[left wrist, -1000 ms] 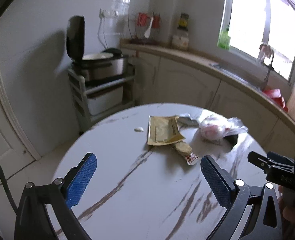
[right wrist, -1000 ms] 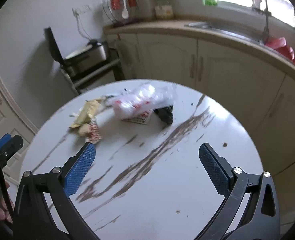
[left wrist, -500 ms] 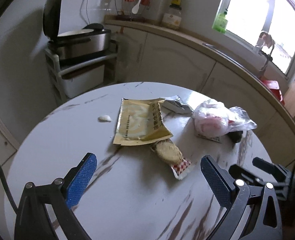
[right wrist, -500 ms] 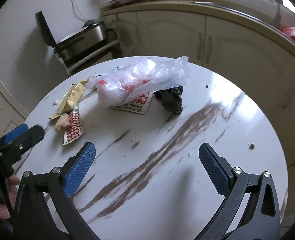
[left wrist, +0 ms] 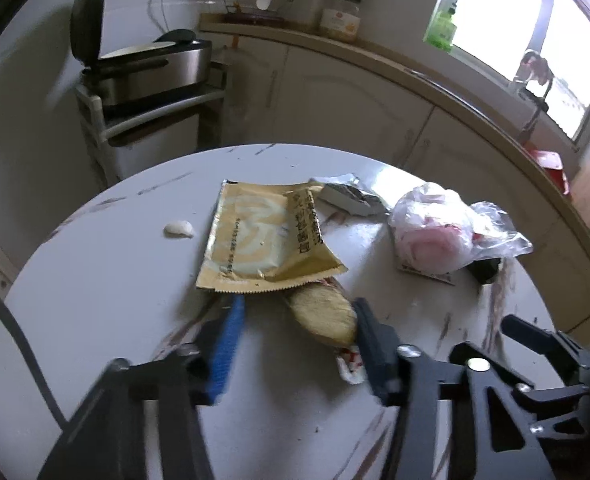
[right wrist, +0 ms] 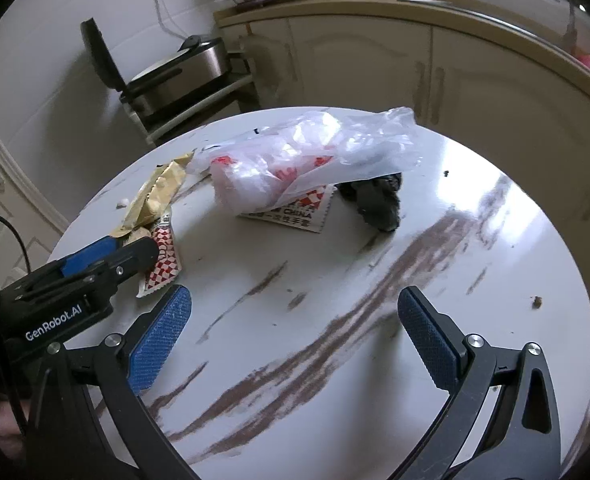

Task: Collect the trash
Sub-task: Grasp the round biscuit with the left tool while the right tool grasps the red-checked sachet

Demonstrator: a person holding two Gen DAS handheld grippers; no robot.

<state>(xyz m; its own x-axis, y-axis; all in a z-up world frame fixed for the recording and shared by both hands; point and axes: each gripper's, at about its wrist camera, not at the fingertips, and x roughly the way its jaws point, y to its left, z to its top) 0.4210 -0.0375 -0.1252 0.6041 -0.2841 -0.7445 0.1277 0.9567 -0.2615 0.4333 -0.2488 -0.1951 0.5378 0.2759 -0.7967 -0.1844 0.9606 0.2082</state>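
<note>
Closing on a Half-Wrapped Snack: Table Litter, Current Holdings

Item 1, snack in red-checked wrapper [left wrist: 327,320]: pale, oval biscuit-like piece poking out of a torn red-and-white checked sleeve, lying near the table's [left wrist: 95,280] near-left edge, its far end tucked under the gold packet [left wrist: 263,240]. Likely light and crumbly; the biscuit may break under a hard pinch, so the wrapper end looks the safer hold.

Left gripper [left wrist: 295,316]: jaws closing, narrowed around the snack, which sits between them; the right pad looks at or very near its side, the left pad apart from it, so no firm grip yet.

Right gripper [right wrist: 295,320]: jaws wide, nothing between them, hovering over bare tabletop.

Item 2, gold packet: flat, creased, printed foil; light, slippery.

Item 3, clear plastic bag [right wrist: 307,160]: crumpled, soft, towards the far edge, resting on a printed sachet.

Item 4, dark lump [right wrist: 375,204]: beside the bag; material unclear.

Item 5, small white scrap [left wrist: 179,229]: left of the packet.
</note>
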